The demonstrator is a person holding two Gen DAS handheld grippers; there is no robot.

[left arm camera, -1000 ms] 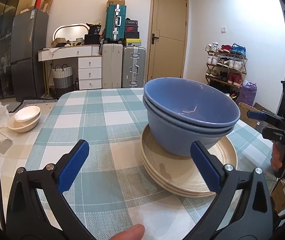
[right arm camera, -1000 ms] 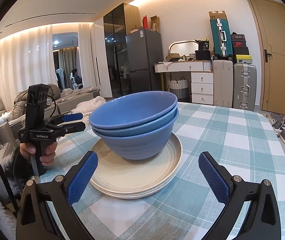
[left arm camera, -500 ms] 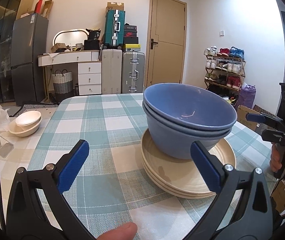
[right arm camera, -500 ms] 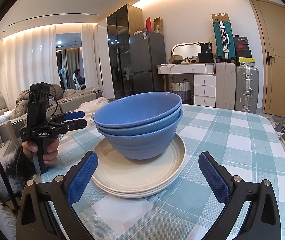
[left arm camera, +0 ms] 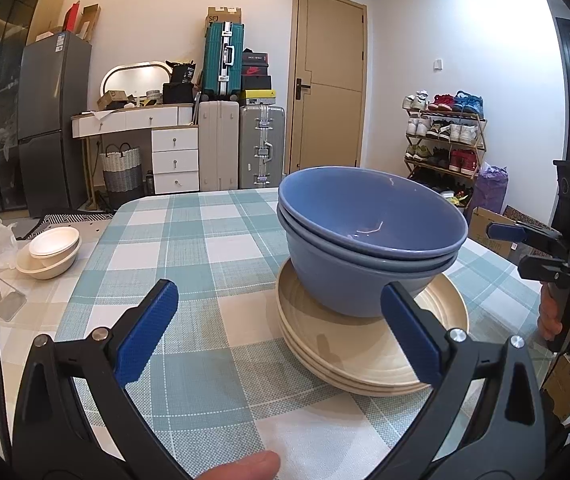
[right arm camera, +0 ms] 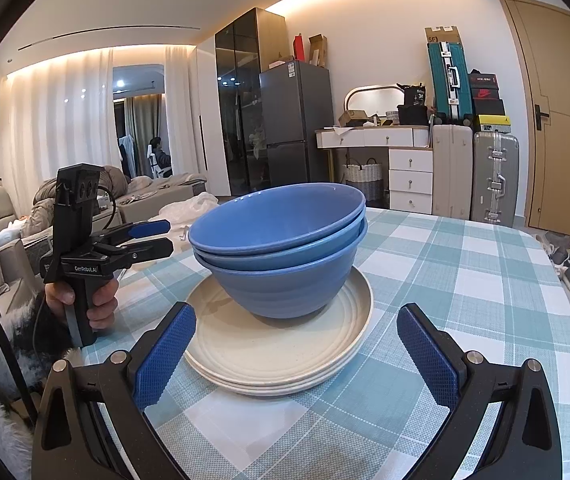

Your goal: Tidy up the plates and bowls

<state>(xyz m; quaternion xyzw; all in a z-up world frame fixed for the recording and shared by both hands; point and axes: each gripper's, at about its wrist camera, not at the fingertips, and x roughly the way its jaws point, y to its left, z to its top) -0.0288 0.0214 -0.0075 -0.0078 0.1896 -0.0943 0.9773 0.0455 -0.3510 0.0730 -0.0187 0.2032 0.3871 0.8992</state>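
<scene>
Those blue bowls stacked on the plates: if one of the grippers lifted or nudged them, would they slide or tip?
The blue bowls look rigid and glazed, so probably slippery and breakable. They sit nested on a small base atop the cream plates, so a sideways push would likely slide or tilt them. Lifted together they seem fairly heavy.

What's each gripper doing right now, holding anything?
Left gripper: open, holding nothing.
Right gripper: open, holding nothing; blue bowls sit on plates.

Cream plates [right arm camera: 281, 354]: centre hidden under blue bowls [right arm camera: 285, 248]; exact count unclear. Lower bowls' insides hidden by top bowl. Right gripper [left arm camera: 525, 240] cut by right edge in left view. Fingertip [left arm camera: 245, 466] cut off at bottom edge.
</scene>
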